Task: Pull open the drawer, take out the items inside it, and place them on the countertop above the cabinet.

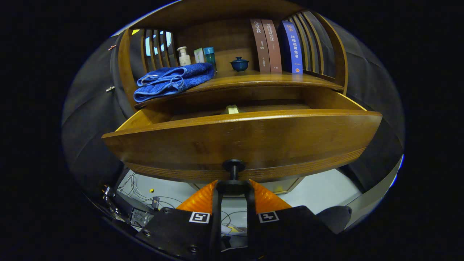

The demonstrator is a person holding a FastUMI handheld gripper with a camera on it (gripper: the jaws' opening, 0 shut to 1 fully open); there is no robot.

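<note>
A: Jaws narrow, both fingers pressed on the cap of the dark round knob at the centre of the curved brown wooden drawer front.

B: Drawer state?

A: Standing well out from the cabinet. Inside, just behind the front lip, a small pale yellowish item — too hidden to identify.

B: How to finish the pull well?

A: My judgement: draw straight back along the knob's stem, no twisting, then release cleanly and come over the lip from above.

B: Bench above?

A: Wooden bench top carries a folded blue towel, a cream pump bottle, a small dark-blue lidded cup, three upright books. Free room near the middle.

B: Writing?

A: Chinese characters on the spines — not read off here.
</note>
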